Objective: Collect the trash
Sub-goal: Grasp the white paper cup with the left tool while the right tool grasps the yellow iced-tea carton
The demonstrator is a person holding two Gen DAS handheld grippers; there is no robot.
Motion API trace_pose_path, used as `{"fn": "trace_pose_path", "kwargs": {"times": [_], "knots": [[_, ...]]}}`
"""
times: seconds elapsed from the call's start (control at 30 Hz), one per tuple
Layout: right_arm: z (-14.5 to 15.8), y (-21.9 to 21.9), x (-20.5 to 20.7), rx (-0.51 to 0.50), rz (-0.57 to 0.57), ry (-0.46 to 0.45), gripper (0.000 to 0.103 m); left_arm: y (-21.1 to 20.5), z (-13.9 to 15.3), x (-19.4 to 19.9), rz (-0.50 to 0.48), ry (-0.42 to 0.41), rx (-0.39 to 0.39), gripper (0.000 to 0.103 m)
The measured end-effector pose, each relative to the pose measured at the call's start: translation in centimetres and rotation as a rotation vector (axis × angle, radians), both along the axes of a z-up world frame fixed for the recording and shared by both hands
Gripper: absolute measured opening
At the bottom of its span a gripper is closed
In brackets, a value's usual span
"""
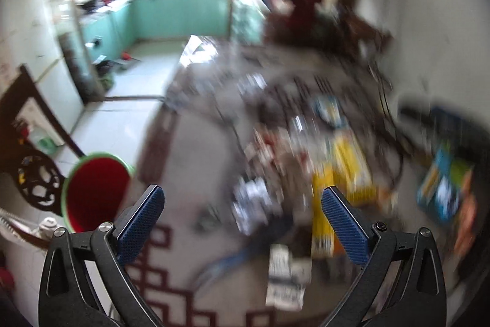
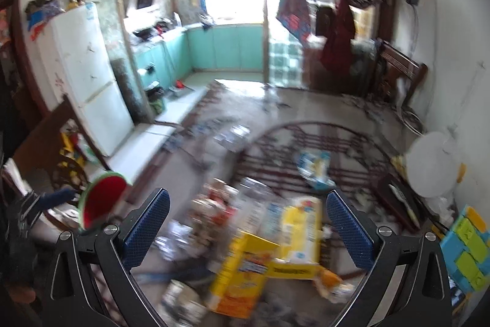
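Both views are smeared by blur, so much of the litter cannot be told apart. The left tool (image 1: 242, 199), with black arms and blue ribbed pads, is spread wide with nothing between its fingers, and it hangs above a pale floor rug with a dark red fret pattern (image 1: 153, 275). The right tool (image 2: 248, 201) of the same make is likewise spread wide and carries nothing. The trash lies scattered on the rug ahead of both tools: a yellow cardboard box with an orange and blue label (image 2: 242, 268) lies tilted in the near foreground of the right wrist view, touching a second yellow and white carton (image 2: 301, 232) just behind it. Farther back on the rug sits a small blue, white and yellow wrapper (image 2: 315, 167), well apart from the boxes. In the left wrist view the same heap shows as yellow cartons (image 1: 343, 170) between and beyond the fingers, with a black and white printed packet (image 1: 286, 275) lying near the bottom edge. A round bucket with a green rim and red inside (image 1: 95, 192) stands to the left of the heap, beside a dark carved wooden chair (image 1: 36, 183); in the right wrist view the bucket (image 2: 102, 196) appears tipped toward the camera. A white refrigerator (image 2: 92, 75) stands against the left wall, and a stack of blue and green blocks (image 2: 465, 250) sits at the far right.
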State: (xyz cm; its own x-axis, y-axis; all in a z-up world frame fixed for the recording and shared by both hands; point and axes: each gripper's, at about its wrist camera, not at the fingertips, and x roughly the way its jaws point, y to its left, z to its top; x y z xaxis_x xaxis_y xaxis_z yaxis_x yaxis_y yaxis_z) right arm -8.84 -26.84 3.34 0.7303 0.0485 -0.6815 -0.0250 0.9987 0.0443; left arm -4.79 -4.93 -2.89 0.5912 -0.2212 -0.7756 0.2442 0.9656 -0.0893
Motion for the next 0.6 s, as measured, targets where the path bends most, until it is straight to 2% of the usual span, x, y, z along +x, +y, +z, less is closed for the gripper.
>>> {"fn": "trace_pose_path", "kwargs": {"times": [0.07,0.13,0.2,0.23,0.3,0.43,0.5,0.6], "knots": [[-0.7,-1.4,-0.2,0.005,-0.023,0.022,0.103,-1.5,-3.2,-0.5,-0.083,0.104,0.012,0.101],[-1.4,-2.7,-0.4,0.010,-0.034,0.052,0.103,-2.8,-6.7,-0.8,-0.127,0.215,0.002,0.092],[-2.6,-3.5,-0.6,0.017,-0.042,0.097,0.103,-3.5,-8.9,-1.0,-0.153,0.292,-0.005,0.067],[-3.2,-3.8,-0.7,0.028,-0.037,0.117,0.103,-4.0,-10.2,-1.0,-0.167,0.336,-0.005,0.059],[-4.3,-4.0,-1.0,0.074,-0.015,0.156,0.103,-4.5,-12.0,-1.4,-0.188,0.398,-0.026,0.033],[-6.9,-4.2,-0.9,0.227,0.019,0.235,0.102,-4.4,-11.7,-1.6,-0.177,0.404,-0.078,0.032],[-8.8,-3.7,-0.6,0.296,0.032,0.284,0.102,-4.0,-10.6,-1.5,-0.155,0.363,-0.069,0.032],[-11.2,-2.4,-0.2,0.320,0.041,0.341,0.102,-3.3,-8.9,-1.0,-0.121,0.299,-0.065,0.032]]}}
